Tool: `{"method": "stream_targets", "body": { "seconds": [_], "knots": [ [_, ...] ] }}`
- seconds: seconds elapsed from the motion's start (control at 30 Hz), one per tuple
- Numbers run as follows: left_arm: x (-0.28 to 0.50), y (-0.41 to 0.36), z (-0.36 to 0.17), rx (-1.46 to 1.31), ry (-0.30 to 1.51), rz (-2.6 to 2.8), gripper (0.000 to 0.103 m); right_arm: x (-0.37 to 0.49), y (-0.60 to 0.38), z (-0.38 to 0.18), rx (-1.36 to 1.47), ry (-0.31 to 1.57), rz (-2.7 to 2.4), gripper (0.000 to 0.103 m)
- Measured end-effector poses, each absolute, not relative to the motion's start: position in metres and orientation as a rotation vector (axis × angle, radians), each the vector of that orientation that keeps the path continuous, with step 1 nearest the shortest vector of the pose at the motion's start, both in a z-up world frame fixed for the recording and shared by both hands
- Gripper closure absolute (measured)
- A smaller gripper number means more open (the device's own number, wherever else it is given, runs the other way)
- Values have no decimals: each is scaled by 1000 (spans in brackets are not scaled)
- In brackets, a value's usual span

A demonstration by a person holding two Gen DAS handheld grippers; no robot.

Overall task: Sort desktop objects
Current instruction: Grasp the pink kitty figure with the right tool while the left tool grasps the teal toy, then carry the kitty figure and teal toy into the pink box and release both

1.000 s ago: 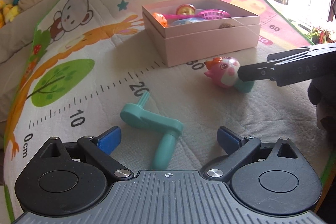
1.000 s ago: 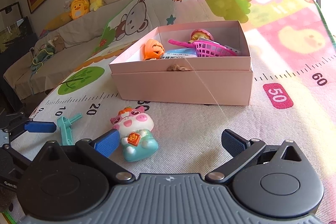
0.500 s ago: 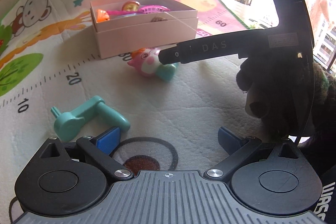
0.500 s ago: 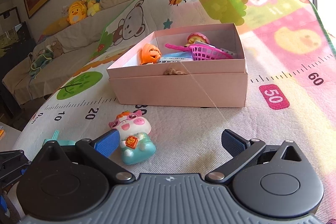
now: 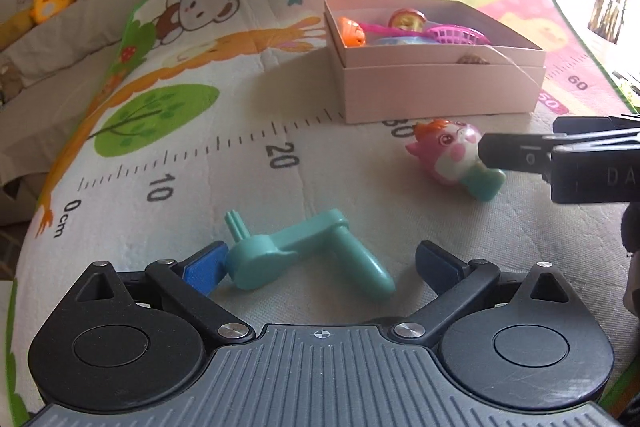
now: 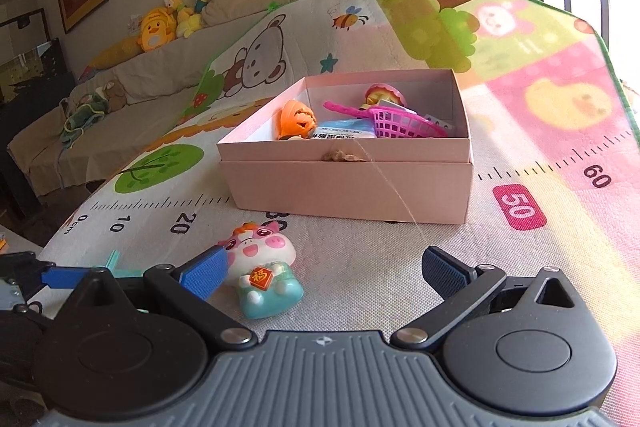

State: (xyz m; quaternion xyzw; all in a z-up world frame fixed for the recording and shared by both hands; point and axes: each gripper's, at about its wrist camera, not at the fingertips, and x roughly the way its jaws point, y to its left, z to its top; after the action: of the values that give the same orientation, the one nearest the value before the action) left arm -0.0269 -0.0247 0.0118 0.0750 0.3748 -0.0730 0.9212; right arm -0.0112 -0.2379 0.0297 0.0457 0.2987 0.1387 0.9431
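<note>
A teal crank-shaped toy (image 5: 308, 257) lies on the play mat between the fingers of my open left gripper (image 5: 320, 267), its round end touching the left blue pad (image 5: 202, 269). A pink pig figure with a teal base (image 5: 456, 159) (image 6: 264, 269) lies nearer the pink box (image 5: 436, 91) (image 6: 352, 187). My right gripper (image 6: 320, 275) is open, its left pad (image 6: 204, 271) against the pig's head. The right gripper's finger (image 5: 560, 157) enters the left wrist view from the right, beside the pig. The box holds an orange toy (image 6: 296, 117), a magenta basket (image 6: 400, 123) and other small items.
The play mat (image 6: 520, 107) carries a printed ruler and cartoon animals and ends at a green border. Behind it runs a covered sofa (image 6: 132, 95) with plush toys (image 6: 156, 29). Bright window light washes out the right side. The left gripper's finger (image 6: 60, 275) shows at the left edge.
The left gripper swung back left and closed in, so the teal crank now lies between its fingers. The right gripper has edged closer to the pig.
</note>
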Motion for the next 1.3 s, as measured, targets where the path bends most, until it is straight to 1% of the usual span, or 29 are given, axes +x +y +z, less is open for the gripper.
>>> {"method": "stream_targets", "body": {
  "seconds": [0.1,0.17,0.2,0.23,0.3,0.33,0.37,0.43,0.5,0.57,0.6,0.63,0.67,0.7,0.8,0.87,0.9,0.93,0.97,1.03,1.1,1.17,1.3],
  "knots": [
    [-22,-23,9,147,762,-141,1,-6,-224,33,17,645,340,0],
    [-24,-20,9,144,752,-158,8,-2,-213,35,-42,652,356,1],
    [-25,-18,10,138,749,-169,13,0,-208,36,-68,652,357,2],
    [-26,-17,11,137,747,-175,20,2,-203,36,-92,652,361,7],
    [-28,-16,13,145,741,-180,21,8,-192,35,-137,665,390,14],
    [-29,-16,13,148,739,-181,21,10,-187,33,-158,676,406,24],
    [-30,-14,12,149,738,-182,21,11,-182,32,-176,692,419,38],
    [-33,-11,13,145,736,-185,22,13,-175,30,-197,741,434,54],
    [-37,-5,15,137,730,-184,25,8,-173,32,-199,754,447,54],
    [-41,1,22,122,718,-184,32,0,-175,40,-185,768,476,55],
    [-42,4,28,118,709,-191,42,-4,-177,48,-161,776,501,55],
    [-44,6,36,116,693,-199,61,-8,-180,60,-131,777,532,56],
    [-45,8,45,110,673,-216,67,-13,-184,75,-103,761,565,56],
    [-45,9,56,105,648,-233,69,-18,-188,94,-79,724,598,56],
    [-44,10,82,125,556,-235,69,-31,-207,162,-27,559,619,56],
    [-41,15,90,113,532,-208,68,-34,-222,200,11,465,598,56],
    [-40,19,92,95,535,-196,67,-34,-229,213,25,432,583,56],
    [-40,25,93,74,541,-182,64,-34,-236,225,33,405,562,56],
    [-41,30,93,64,548,-171,58,-32,-244,239,42,376,530,56],
    [-47,36,90,66,568,-164,22,-30,-257,256,55,332,470,56],
    [-56,34,79,77,608,-177,8,-32,-268,265,58,295,439,56],
    [-62,23,62,93,670,-211,7,-34,-274,266,66,278,426,56],
    [-53,-2,31,120,756,-218,7,-33,-275,250,65,319,426,56]
  ]
}}
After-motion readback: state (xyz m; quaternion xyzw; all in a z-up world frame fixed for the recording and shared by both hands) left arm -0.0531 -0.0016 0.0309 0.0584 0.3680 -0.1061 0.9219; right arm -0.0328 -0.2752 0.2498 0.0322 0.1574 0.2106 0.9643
